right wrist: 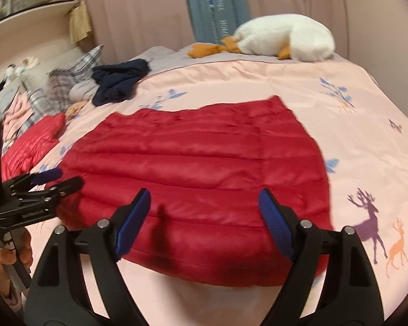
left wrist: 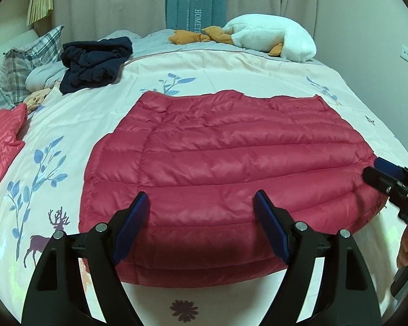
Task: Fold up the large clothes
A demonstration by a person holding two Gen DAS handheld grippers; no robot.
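At the far left a second red padded garment (left wrist: pixel 2 138) runs off the edge, so only part of it shows, and the plaid pillows (left wrist: pixel 27 59) beside it are half buried under bedding; I can't count them surely. One dark navy garment (left wrist: pixel 95 62) lies crumpled near them, its shape impossible to read. In the middle of the bed (left wrist: pixel 231 65), on the pale printed cover, lies one red puffer jacket (left wrist: pixel 225 163), spread flat and folded into a broad block, its near edge hidden behind the tools. The left gripper (left wrist: pixel 201 203) hovers above that near edge, jaws spread wide and holding nothing. The right gripper (right wrist: pixel 204 201) hangs over the same edge further right, jaws equally wide and empty; its view is blurred. At the far side rests one white plush goose (left wrist: pixel 272 36), orange feet showing, before the curtain (left wrist: pixel 108 0).
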